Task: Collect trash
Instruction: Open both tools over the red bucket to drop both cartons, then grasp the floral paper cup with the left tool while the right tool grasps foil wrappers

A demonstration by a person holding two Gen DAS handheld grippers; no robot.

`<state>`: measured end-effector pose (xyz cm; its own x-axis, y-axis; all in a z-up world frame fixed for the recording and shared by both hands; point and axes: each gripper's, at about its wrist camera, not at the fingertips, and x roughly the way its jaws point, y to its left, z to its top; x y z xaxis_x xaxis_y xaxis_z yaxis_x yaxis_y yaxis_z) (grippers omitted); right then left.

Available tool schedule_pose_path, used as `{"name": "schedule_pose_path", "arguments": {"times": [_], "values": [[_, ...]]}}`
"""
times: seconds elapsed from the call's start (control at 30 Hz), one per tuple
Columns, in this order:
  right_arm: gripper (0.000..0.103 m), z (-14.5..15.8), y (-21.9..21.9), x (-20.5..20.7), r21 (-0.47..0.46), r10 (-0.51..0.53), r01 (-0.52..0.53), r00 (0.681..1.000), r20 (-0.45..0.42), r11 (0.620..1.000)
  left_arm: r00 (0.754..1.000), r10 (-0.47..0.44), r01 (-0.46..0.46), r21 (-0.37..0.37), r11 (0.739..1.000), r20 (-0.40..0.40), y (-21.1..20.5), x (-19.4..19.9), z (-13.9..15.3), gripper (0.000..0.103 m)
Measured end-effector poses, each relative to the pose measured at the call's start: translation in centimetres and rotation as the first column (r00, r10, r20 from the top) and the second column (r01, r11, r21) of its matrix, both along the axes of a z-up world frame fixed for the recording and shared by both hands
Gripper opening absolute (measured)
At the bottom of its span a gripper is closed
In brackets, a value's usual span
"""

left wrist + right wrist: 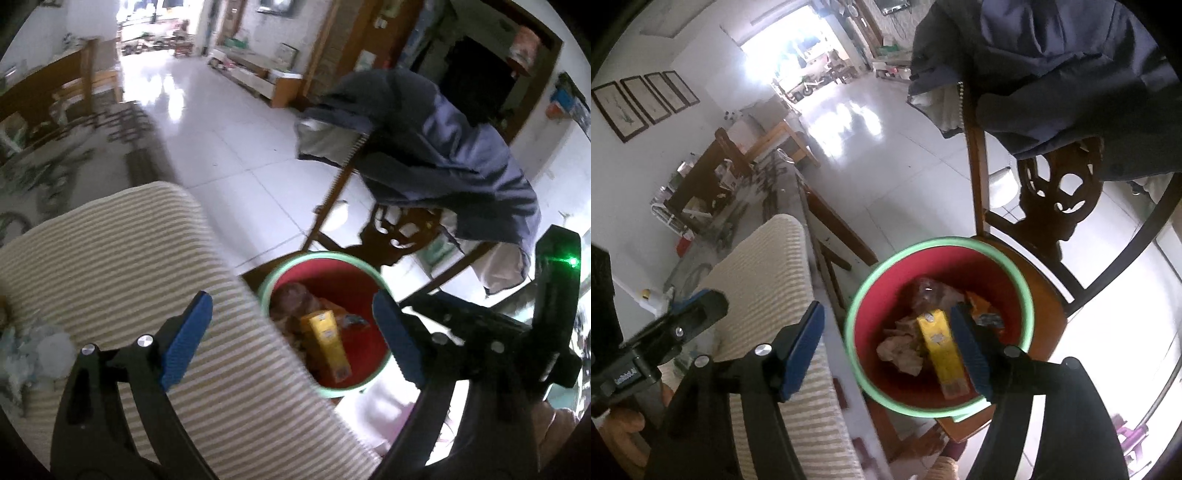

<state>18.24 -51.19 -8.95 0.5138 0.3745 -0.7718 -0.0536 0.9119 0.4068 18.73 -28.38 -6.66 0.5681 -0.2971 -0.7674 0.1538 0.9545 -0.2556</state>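
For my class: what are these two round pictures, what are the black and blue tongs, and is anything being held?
There is no robot. A person holds a hand-squeezed claw in each hand, and a wide-angle camera on each looks along its blue fingers. One picture is from the left claw, the other from the right claw. Both stand open and hold nothing. Below them a red bin with a green rim sits on a wooden chair; inside lie a yellow box and crumpled wrappers. A striped cushion is beside it, and a dark jacket hangs over the chair back.
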Motion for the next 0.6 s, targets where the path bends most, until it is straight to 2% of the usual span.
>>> {"name": "schedule_pose_path", "arguments": {"times": [0.13,0.3,0.37,0.47,0.6], "values": [[0.070,0.3,2.7,-0.2,-0.008,0.034,-0.034,0.999,0.002,0.999,0.995,0.093,-0.093,0.025,0.995,0.023,4.5,-1.8,0.6,0.086],[0.072,0.2,7.3,-0.9,-0.015,0.098,-0.099,0.995,-0.012,0.995,0.976,0.214,-0.216,0.084,0.973,0.035,11.4,-4.7,0.3,0.087],[0.072,0.1,9.2,-1.3,-0.018,0.123,-0.124,0.992,-0.019,0.992,0.965,0.261,-0.263,0.120,0.957,0.034,14.4,-6.0,-0.2,0.088],[0.074,0.1,12.7,-2.3,-0.024,0.158,-0.159,0.987,-0.021,0.987,0.933,0.360,-0.357,0.179,0.917,0.021,20.1,-8.4,-1.6,0.088],[0.076,0.0,16.6,-3.5,-0.040,0.197,-0.198,0.980,-0.036,0.979,0.891,0.453,-0.440,0.188,0.878,-0.033,26.3,-10.7,-3.4,0.088]]}}
